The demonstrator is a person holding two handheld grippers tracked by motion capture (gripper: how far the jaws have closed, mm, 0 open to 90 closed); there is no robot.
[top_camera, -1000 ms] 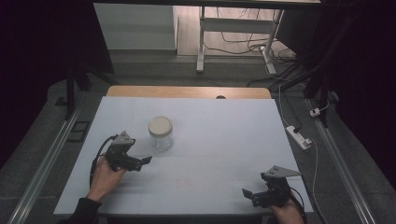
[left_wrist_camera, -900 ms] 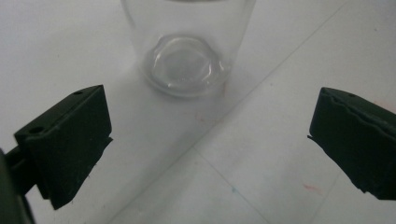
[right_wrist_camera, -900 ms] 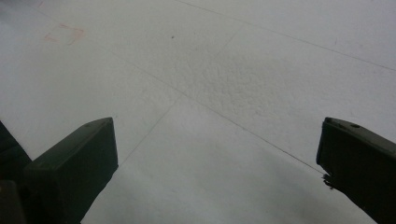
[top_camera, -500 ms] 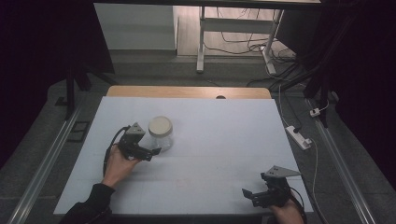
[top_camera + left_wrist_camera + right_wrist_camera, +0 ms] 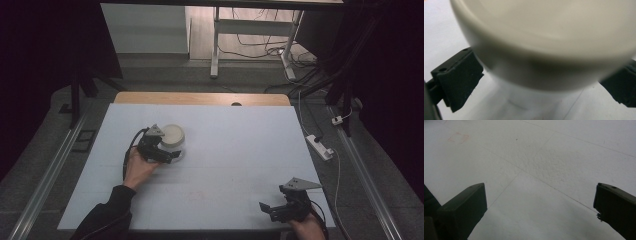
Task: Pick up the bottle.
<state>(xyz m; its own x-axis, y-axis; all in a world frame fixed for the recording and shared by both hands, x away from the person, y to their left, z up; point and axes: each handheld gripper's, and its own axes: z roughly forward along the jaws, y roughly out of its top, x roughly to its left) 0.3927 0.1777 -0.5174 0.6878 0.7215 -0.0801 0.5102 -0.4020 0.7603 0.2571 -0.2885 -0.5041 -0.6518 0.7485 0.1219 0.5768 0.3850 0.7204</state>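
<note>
A clear jar (image 5: 173,138) with a cream lid stands upright on the white table (image 5: 240,145), left of centre. My left gripper (image 5: 169,149) is at the jar from the near-left side, open, with one black jaw on each side of the clear body. In the left gripper view the cream lid (image 5: 544,37) looms large and blurred above the jaws of the left gripper (image 5: 539,92); I cannot tell whether they touch the glass. My right gripper (image 5: 270,208) rests open at the table's front right, with only bare white table (image 5: 536,165) between the jaws of the right gripper (image 5: 541,202).
A wooden strip (image 5: 200,98) edges the table's far side. A white power strip (image 5: 320,146) lies on the floor to the right. A metal desk frame (image 5: 215,45) and cables stand behind the table. Rails run along both sides.
My left gripper has moved forward and right from the near-left of the table up to the jar, and its jaws now flank it. The right gripper has stayed still.
</note>
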